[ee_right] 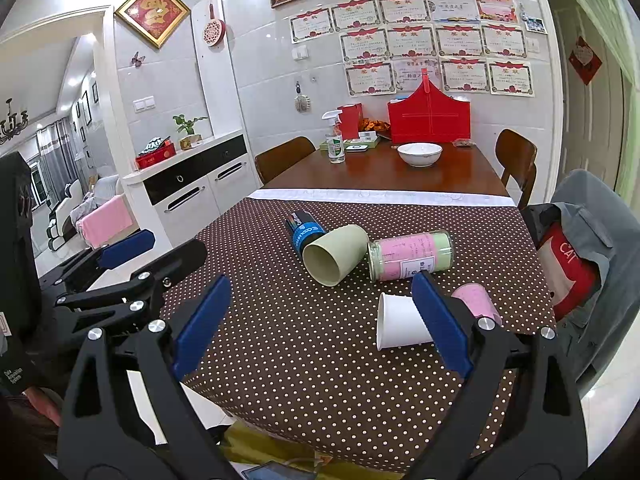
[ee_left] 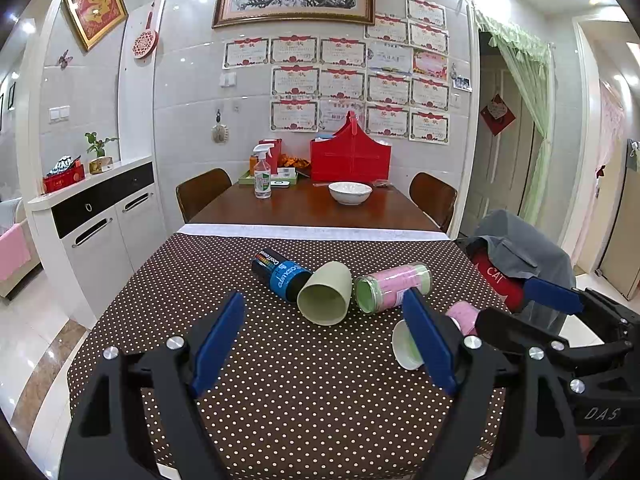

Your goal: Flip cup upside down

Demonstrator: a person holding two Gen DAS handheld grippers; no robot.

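A pale green cup (ee_left: 325, 293) lies on its side on the dotted tablecloth (ee_left: 280, 360), mouth toward me; it also shows in the right wrist view (ee_right: 334, 254). A white paper cup (ee_right: 400, 322) lies on its side nearer the front right, partly hidden behind a finger in the left wrist view (ee_left: 406, 346). A small pink cup (ee_right: 478, 302) lies just right of it. My left gripper (ee_left: 332, 340) is open and empty, hovering short of the cups. My right gripper (ee_right: 320, 328) is open and empty, its right finger in front of the paper cup.
A dark can with a blue label (ee_left: 278, 270) and a pink-and-green jar (ee_left: 394, 286) lie beside the green cup. Farther back stand a white bowl (ee_left: 350, 192), a spray bottle (ee_left: 262, 176) and a red bag (ee_left: 350, 156). A chair with grey clothing (ee_left: 520, 264) is at the right.
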